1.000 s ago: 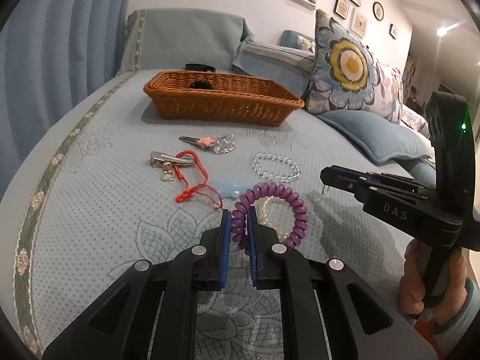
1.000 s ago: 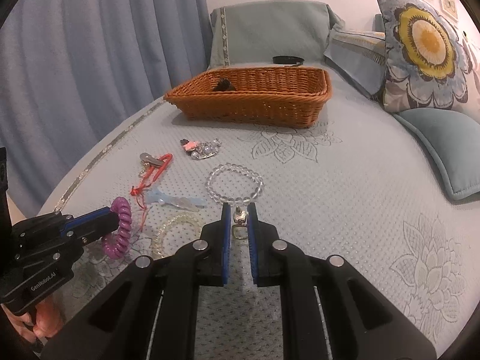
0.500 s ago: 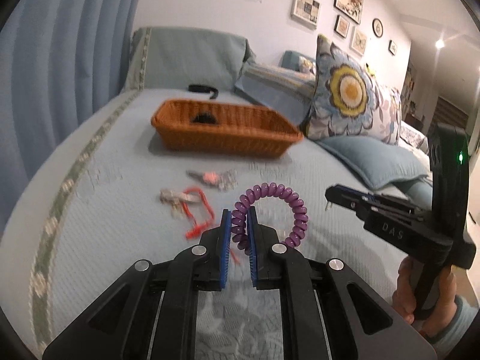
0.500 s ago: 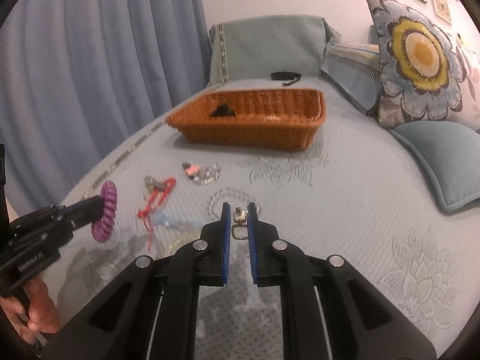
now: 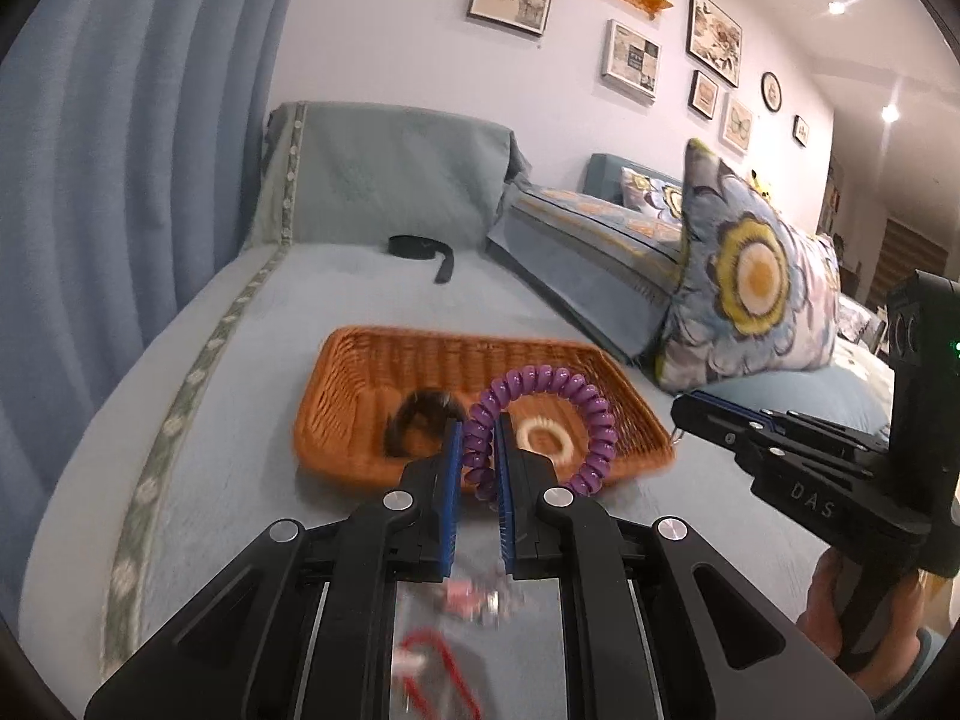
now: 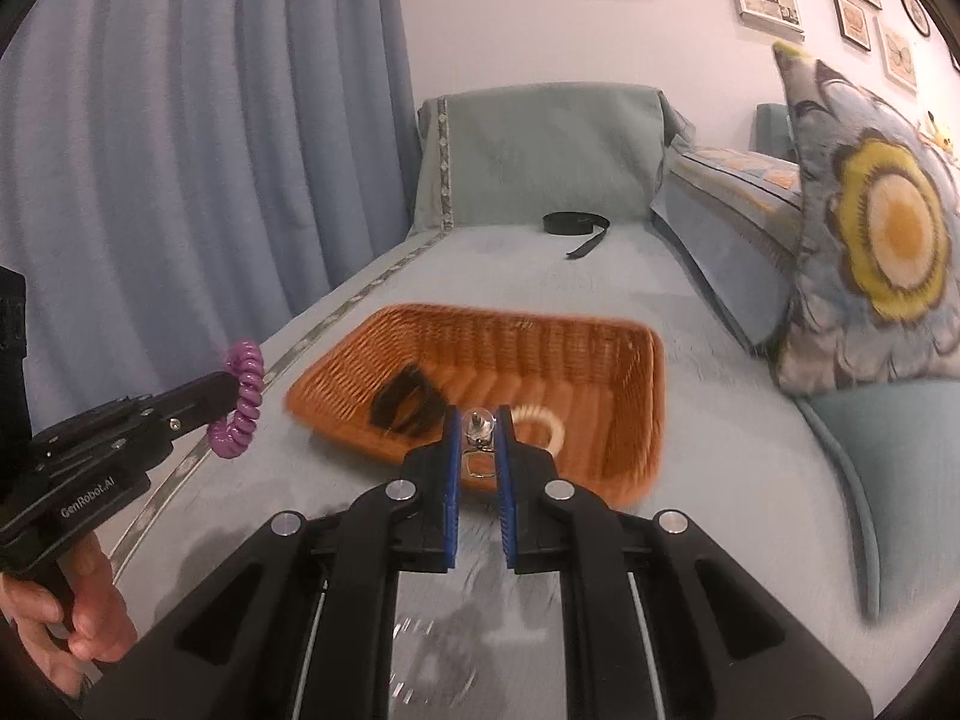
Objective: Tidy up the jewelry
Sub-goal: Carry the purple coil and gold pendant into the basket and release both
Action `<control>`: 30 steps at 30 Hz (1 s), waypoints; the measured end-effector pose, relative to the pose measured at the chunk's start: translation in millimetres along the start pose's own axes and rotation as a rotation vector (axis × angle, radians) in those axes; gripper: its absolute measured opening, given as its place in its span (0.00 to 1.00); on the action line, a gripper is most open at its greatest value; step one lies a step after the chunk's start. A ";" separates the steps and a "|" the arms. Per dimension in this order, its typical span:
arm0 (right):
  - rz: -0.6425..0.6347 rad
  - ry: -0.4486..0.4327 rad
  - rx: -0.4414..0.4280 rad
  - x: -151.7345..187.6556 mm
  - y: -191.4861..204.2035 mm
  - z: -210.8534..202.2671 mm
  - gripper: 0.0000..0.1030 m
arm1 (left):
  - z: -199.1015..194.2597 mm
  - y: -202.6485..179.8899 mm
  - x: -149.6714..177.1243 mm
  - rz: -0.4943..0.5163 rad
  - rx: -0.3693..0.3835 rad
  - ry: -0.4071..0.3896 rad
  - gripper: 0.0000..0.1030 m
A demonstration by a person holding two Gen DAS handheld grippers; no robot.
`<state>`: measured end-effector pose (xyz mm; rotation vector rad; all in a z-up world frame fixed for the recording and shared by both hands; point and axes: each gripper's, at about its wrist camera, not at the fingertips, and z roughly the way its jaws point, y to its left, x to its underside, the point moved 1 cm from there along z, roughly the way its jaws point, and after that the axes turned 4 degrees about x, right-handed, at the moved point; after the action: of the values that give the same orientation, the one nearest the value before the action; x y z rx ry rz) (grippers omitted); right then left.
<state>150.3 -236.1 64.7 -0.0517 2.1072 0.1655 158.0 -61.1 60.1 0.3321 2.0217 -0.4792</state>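
My left gripper (image 5: 478, 450) is shut on a purple coil bracelet (image 5: 576, 402) and holds it in the air before the near rim of the orange wicker basket (image 5: 348, 360). It also shows in the right wrist view (image 6: 225, 405) with the bracelet (image 6: 240, 402). My right gripper (image 6: 478, 438) is shut on a small silver clasp charm (image 6: 477, 423), above the basket's near rim (image 6: 540, 330). In the basket lie a dark hair tie (image 5: 420, 420) and a cream ring (image 5: 546, 438).
A red cord (image 5: 438, 678) and a pink clip (image 5: 468, 591) lie blurred on the bed under my left gripper. A black strap (image 5: 420, 249) lies farther back. A flowered pillow (image 5: 750, 282) and a blue cushion stand to the right. Curtains hang on the left.
Both grippers have lifted off the bed and moved forward to the basket, each still holding its piece. The loose jewelry on the bed has dropped below the views.
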 end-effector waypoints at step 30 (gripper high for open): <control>0.120 0.277 -0.042 -13.0 -46.5 123.4 0.20 | 94.6 5.3 -3.7 -0.007 0.023 0.124 0.37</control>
<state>266.8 -265.3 8.6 0.0285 2.3846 0.2881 235.1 -100.6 21.6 0.3777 2.1394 -0.4971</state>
